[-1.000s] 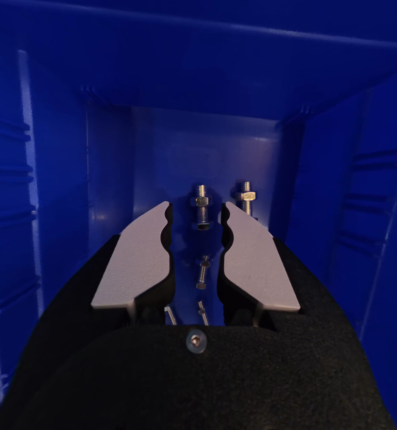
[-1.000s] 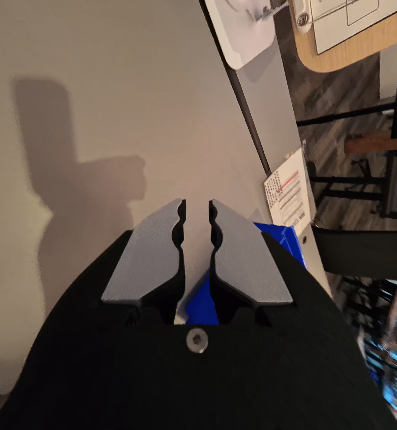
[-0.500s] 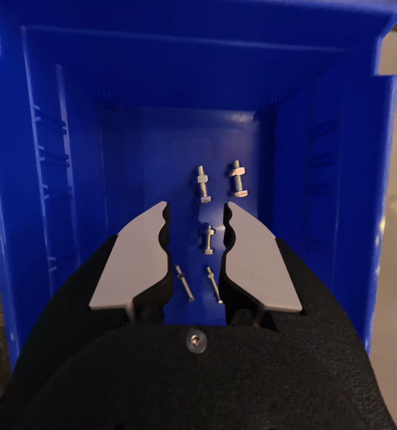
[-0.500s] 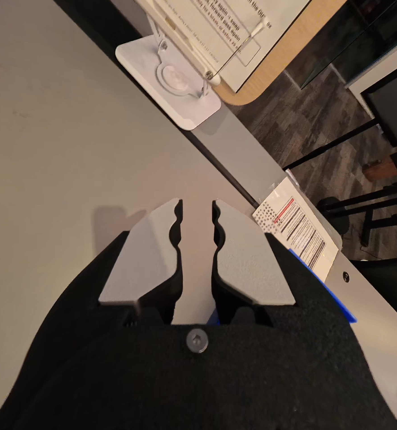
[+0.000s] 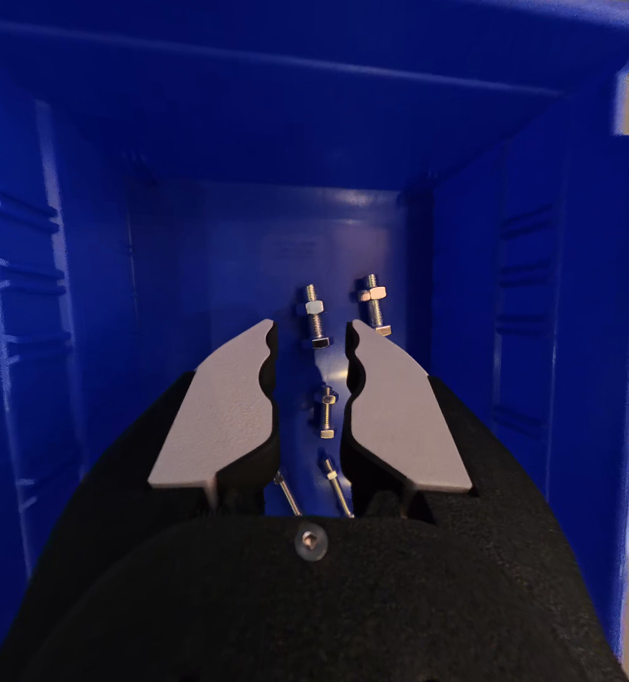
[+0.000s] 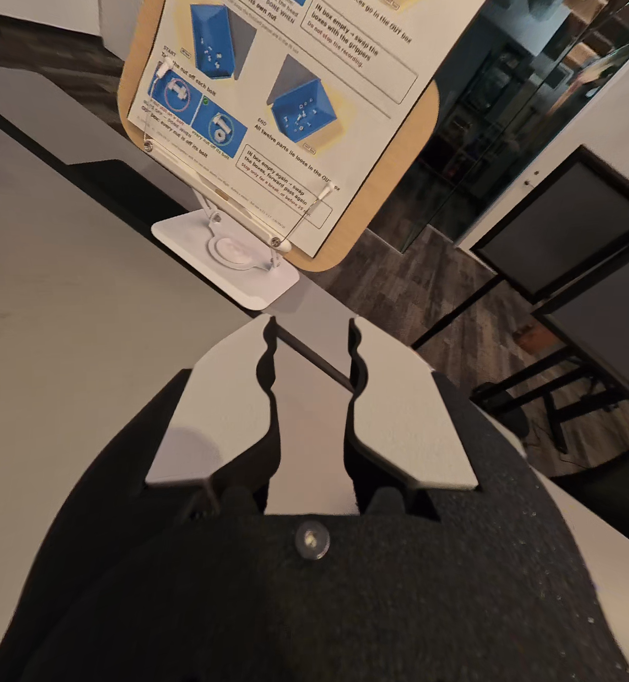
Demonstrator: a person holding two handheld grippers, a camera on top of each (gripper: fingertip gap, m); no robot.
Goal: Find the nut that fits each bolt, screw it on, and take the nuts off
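My left gripper point(image 5: 312, 326) is open and empty, pointing down into a deep blue bin point(image 5: 84, 258). On the bin floor lie several bolts with nuts on them. A large bolt with its nut point(image 5: 316, 320) lies just beyond the fingertips. A second large bolt with a nut point(image 5: 375, 305) lies to its right. A small bolt with a nut point(image 5: 327, 412) lies between the fingers. Two thin bolts point(image 5: 287, 496) point(image 5: 337, 487) show near the gripper's base. My right gripper point(image 6: 311, 324) is open and empty above a pale table point(image 6: 65, 295). The bin does not show in the right wrist view.
The bin's walls point(image 5: 527, 295) rise close on all sides of the left gripper. A white stand point(image 6: 228, 265) holding an instruction sheet point(image 6: 287, 110) sits at the table's far edge. Beyond the edge are dark wood floor point(image 6: 416, 273) and black furniture point(image 6: 582, 258). Some 65 cm of space lies between my two pairs of fingers.
The left gripper pulled back from the bin floor, then came closer again. The right gripper swung up and away; the blue bin left its view and the instruction stand came in. Its fingers opened wider.
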